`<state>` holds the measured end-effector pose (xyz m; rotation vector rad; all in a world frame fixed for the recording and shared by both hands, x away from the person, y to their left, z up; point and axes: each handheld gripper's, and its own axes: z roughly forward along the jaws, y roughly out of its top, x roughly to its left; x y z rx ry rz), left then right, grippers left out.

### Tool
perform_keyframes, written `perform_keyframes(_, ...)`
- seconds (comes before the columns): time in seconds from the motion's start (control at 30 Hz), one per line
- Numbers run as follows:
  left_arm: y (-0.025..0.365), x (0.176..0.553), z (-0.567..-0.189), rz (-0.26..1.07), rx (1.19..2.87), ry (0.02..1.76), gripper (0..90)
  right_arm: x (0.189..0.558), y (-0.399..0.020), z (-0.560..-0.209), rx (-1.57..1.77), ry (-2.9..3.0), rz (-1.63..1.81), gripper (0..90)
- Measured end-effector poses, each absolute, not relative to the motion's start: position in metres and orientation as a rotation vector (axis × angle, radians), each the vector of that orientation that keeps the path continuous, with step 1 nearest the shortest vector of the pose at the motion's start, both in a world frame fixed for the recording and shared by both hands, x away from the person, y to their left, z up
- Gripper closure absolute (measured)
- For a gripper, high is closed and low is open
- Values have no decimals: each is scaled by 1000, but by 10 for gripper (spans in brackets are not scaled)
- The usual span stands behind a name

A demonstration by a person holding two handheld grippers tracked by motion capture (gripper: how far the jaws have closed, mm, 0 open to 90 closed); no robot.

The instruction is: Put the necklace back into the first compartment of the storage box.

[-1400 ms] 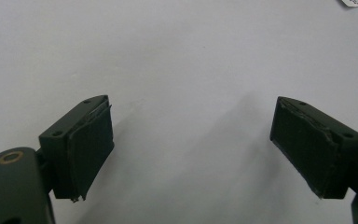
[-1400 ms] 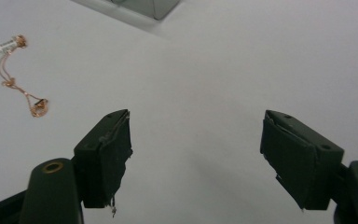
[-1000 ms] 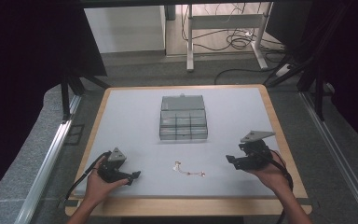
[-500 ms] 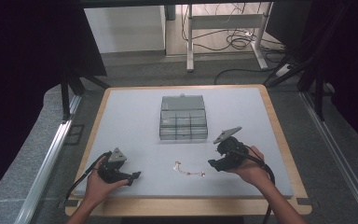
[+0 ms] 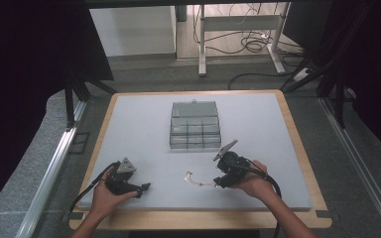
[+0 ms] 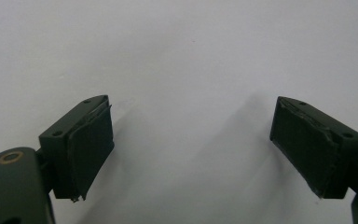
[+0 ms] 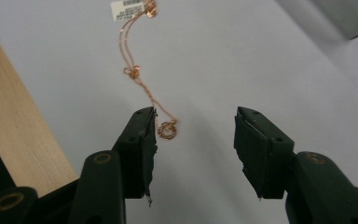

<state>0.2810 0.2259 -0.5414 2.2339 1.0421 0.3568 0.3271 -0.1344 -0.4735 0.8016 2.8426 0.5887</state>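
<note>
The white-topped table [image 5: 144,129] carries a clear compartment box [image 5: 195,125] near its middle, with its lid laid open at the back. The left hand-held gripper [image 5: 142,188] rests near the front edge, its jaws spread wide over bare table. The right hand-held gripper [image 7: 193,140] has just been closing, its jaws half apart with nothing pinched, astride the ring end of a thin rose-gold necklace [image 7: 137,70] whose tag [image 7: 127,9] lies beyond.

Grey table [image 5: 139,129]: necklace [image 5: 196,180], organizer box [image 5: 195,126].
</note>
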Motion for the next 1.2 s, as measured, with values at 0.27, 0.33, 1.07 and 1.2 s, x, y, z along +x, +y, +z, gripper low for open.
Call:
perform_keyframes(0.27,226,281,-541,355,2231,1045,136,325,-124,-482,756,2895,522,546)
perform_keyframes(0.33,226,281,-541,356,2231,1045,136,325,-122,-484,752,2902,504,555)
perform_keyframes(1.07,227,281,-541,359,2229,1047,135,330,-109,-499,743,2929,394,748)
perform_keyframes(1.2,227,281,-541,358,2227,1046,135,332,-110,-498,743,2934,397,772)
